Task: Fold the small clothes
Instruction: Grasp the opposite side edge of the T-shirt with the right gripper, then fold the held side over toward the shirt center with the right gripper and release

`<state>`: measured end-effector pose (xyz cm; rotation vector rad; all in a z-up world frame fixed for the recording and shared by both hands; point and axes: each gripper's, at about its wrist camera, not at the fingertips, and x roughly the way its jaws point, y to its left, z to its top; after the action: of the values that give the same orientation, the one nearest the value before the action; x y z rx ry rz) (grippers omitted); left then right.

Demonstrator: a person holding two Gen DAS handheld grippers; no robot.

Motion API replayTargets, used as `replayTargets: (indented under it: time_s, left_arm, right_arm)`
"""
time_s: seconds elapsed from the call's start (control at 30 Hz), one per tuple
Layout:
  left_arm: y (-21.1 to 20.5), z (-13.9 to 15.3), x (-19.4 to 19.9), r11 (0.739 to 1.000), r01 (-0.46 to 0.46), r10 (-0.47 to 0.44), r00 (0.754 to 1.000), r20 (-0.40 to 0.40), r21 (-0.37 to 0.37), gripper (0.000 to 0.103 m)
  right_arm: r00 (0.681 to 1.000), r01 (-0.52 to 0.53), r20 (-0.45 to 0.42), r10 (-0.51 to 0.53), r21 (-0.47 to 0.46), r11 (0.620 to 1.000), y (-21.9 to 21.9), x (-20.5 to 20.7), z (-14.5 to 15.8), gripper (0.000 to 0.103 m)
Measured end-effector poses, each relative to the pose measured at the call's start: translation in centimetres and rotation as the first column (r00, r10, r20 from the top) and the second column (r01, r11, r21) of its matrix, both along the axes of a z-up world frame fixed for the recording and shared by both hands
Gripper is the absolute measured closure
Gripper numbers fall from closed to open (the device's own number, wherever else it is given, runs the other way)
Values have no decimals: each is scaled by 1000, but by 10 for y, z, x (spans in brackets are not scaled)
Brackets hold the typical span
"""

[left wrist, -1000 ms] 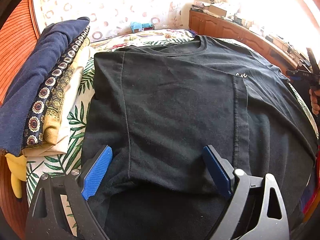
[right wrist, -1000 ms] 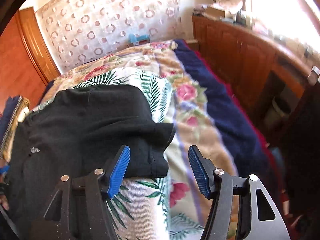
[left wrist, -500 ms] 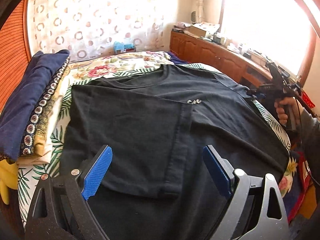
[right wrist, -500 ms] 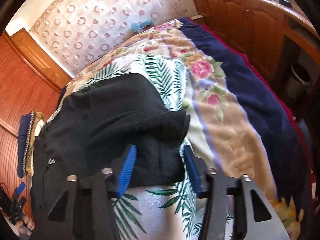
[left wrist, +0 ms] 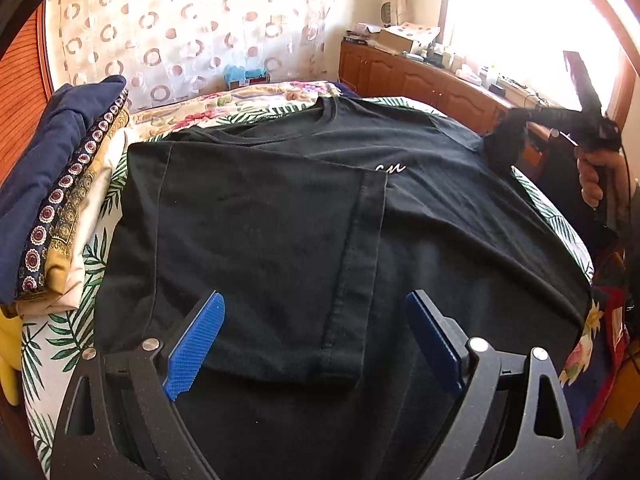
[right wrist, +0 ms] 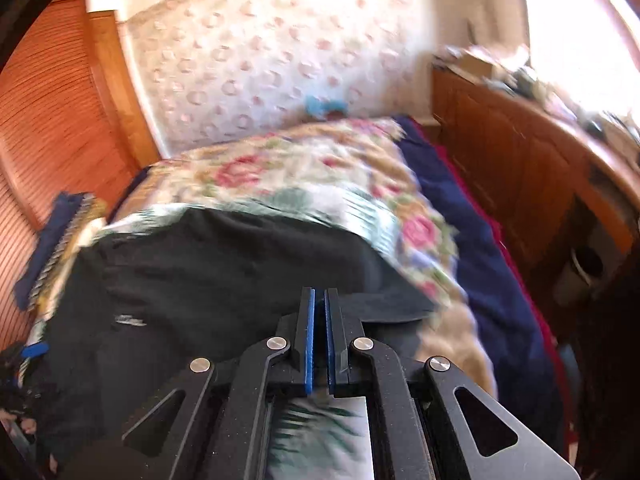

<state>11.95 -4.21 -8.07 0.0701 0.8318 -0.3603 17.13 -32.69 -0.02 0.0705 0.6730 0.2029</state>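
"Two grippers, one shirt. Where does it lie?"

"Flat on the bed. The black T-shirt (left wrist: 280, 208) is spread across the leaf-print sheet (left wrist: 72, 320), neck hole pointing away from me toward the patterned curtain (left wrist: 180, 32). One side is folded over onto the chest, and its hemmed edge runs down the middle, just beside the small white lettering (left wrist: 391, 168)."

"And your left gripper?"

"My left gripper (left wrist: 314, 300) hangs above the lower part of the shirt with its blue pads (left wrist: 196, 344) spread wide. The folded flap shows in the space between them, but neither pad presses on it – it has hold of nothing."

"The right one?"

"My right gripper (right wrist: 319, 292) has its pads drawn together, only a sliver of a gap between them. From the left wrist camera you can see it at the far edge of the bed, my right hand (left wrist: 596, 176) wrapped around its handle, and the shirt's other sleeve (left wrist: 502, 140) bunched at its tip and raised off the sheet – so it is pinching that sleeve. Its own camera is blurred, and I cannot make out the cloth between the pads there."

"Anything else nearby?"

"A stack of folded clothes (left wrist: 60, 184) sits on the bed just beside the shirt's folded side, navy on top. Wooden cabinets (left wrist: 400, 76) run along the wall past the sleeve side, under a bright window."
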Motion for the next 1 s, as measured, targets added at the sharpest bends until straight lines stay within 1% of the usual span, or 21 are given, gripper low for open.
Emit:
replayTargets:
  time_s: [0.07,0.13,0.27,0.33,0.37,0.4,0.43,0.47,0.5,0.57,0.67,0.8,0.83,0.9,0.93,0.97,1.0]
  left_arm:
    - [-2,3,-1,1000,-1,1,1000,10,-4,11]
    - [-3,6,-4,1000,1,-1,1000,19,-9,11]
    - [-5,11,-10,1000,10,-9,999,36,-24,11]
    - [-7,15,-14,999,15,-13,999,46,-34,11]
    - [-8,18,-16,999,17,-15,998,56,-41,11]
    - [-9,20,-16,999,18,-15,998,62,-47,11]
    - [-10,22,-17,998,19,-15,998,69,-55,11]
    - [-10,24,-19,998,21,-16,997,78,-65,11]
    - [-11,26,-20,997,20,-15,997,82,-71,11]
    - [-12,28,-22,996,22,-15,996,88,-82,11]
    - [-14,27,-23,996,25,-18,996,88,-85,11]
    - [-14,23,-23,997,23,-17,997,75,-80,11]
    - [-14,23,-23,997,22,-16,997,72,-80,11]
    - [-13,20,-22,997,17,-12,998,66,-80,11]
    - [-12,19,-22,997,14,-9,998,64,-82,11]
    - [-10,18,-23,996,11,-6,998,61,-85,11]
    - [-9,18,-23,996,8,-3,998,59,-88,11]
  right_arm:
    - [996,-78,29,78,-14,997,27,-11,9,99]
    - [985,-165,43,166,-27,986,54,-23,12,99]
    - [963,-267,17,267,-32,963,87,-42,2,99]
    - [966,-257,-3,258,-67,964,91,-47,-7,92]
    - [969,-247,-5,248,-81,966,88,-47,-11,83]
    - [972,-236,-7,236,-88,968,86,-47,-12,70]
    - [976,-215,-7,216,-86,973,81,-45,-13,63]
    - [982,-186,-7,186,-83,979,72,-44,-16,52]
    - [989,-150,-7,150,-86,985,67,-41,-14,50]
    - [996,-89,-24,87,-85,992,56,-33,-18,50]
    - [995,-18,-94,11,-79,997,42,-14,-37,50]
    - [984,28,-172,-41,-79,997,33,7,-67,50]
    - [981,35,-186,-47,-69,997,31,14,-70,50]
    - [983,43,-175,-51,-52,998,31,20,-71,50]
    - [983,46,-176,-53,-44,998,32,31,-70,52]
    - [983,33,-181,-38,-29,999,35,36,-70,67]
    - [982,9,-191,-13,-18,1000,38,40,-70,87]
